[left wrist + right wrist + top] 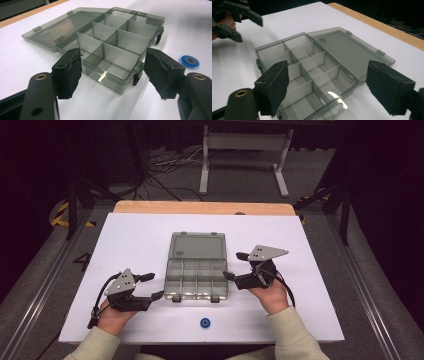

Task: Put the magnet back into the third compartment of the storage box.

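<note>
**Open box between two idle grippers**

While the box (196, 267) lay mid-table with its lid (196, 246) flat behind it, a blue disc (205, 322) sat near its front edge. Its compartments were empty. Left gripper (151, 286) and right gripper (235, 265) flanked it, both spread wide, grasping nothing.

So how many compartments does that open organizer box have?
8, in two rows of four across the box tray: one row beside the lid, which lies open flat on the table, and one along the latch edge nearest the person.
</note>
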### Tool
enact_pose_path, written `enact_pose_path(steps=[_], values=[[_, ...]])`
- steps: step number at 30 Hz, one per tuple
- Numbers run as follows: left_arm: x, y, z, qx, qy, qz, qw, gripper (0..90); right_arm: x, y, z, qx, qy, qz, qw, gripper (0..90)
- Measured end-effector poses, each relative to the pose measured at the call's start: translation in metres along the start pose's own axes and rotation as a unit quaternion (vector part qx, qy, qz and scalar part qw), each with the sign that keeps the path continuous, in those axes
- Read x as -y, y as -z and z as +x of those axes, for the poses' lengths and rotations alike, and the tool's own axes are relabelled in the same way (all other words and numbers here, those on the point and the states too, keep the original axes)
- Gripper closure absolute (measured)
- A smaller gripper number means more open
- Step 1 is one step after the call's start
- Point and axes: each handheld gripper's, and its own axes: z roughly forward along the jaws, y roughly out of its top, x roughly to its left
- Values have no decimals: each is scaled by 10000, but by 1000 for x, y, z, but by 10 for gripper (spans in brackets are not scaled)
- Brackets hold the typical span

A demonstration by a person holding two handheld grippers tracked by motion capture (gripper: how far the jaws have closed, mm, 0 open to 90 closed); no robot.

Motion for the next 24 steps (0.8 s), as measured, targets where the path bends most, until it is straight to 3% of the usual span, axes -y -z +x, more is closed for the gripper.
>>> enact_pose_path(steps=[11, 14, 19, 24], values=[[2, 4, 5, -108, 67, -53, 9999, 295, -7, 9, 21, -386, 206, -49, 9990, 176], [3, 4, 5, -113, 73, -39, 9999, 295, -10, 9, 25, -554, 243, 162, 9980, 170], [3, 3, 5, -117, 67, -29, 9999, 295, -18, 8, 37, -644, 545, 591, 9947, 182], [4, 4, 5, -137, 67, -21, 9999, 295, -21, 5, 47, -726, 863, 928, 9893, 193]])
